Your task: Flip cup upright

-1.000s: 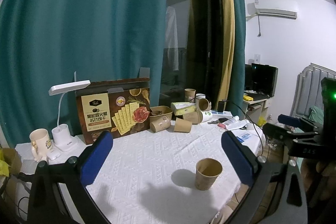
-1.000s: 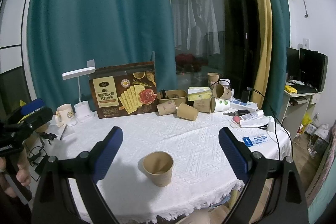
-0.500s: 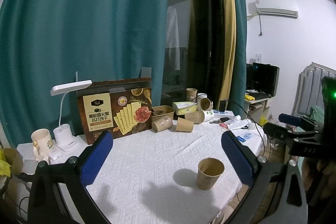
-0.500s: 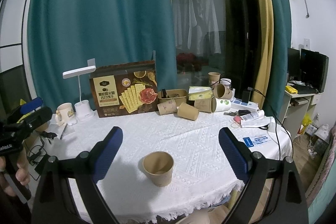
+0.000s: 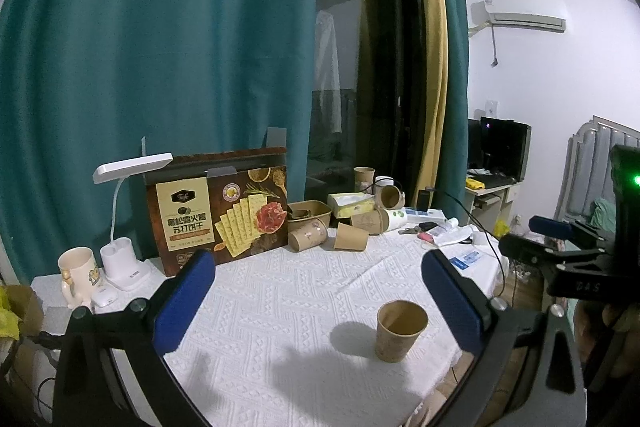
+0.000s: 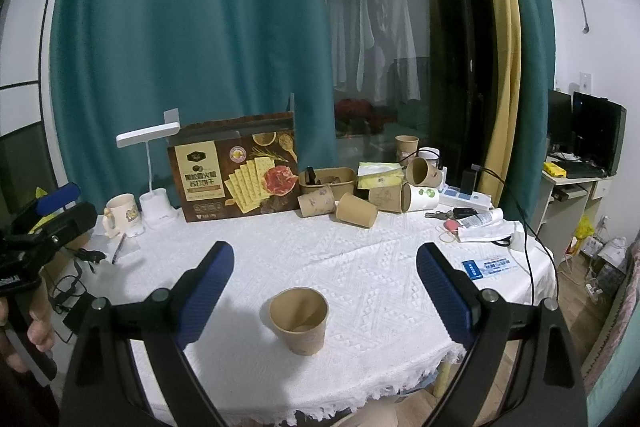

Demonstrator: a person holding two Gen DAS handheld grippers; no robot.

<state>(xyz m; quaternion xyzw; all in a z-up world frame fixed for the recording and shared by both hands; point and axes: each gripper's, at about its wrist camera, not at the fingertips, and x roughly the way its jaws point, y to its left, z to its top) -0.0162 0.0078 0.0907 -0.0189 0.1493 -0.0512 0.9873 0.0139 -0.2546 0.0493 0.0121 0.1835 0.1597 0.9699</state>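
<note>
My paper cup (image 6: 298, 321) stands mouth-up on the white surface (image 6: 360, 267) — right in front of my right tongs (image 6: 324, 291). Both tongs are wide open, holding nothing; the left tongs (image 5: 318, 301) sit farther off.

Cup (image 6: 298, 323) upright on table (image 6: 360, 267) front; cracker box (image 6: 236, 167) behind, lamp (image 6: 150, 171) left.

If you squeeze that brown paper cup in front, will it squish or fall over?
The paper cup would probably squish: its thin paper wall looks soft. It looks empty, so it is likely very light and a nudge could slide or tip it. It stands upright on the bumpy white tablecloth, wider at the rim than the base, so it seems tippy.
</note>
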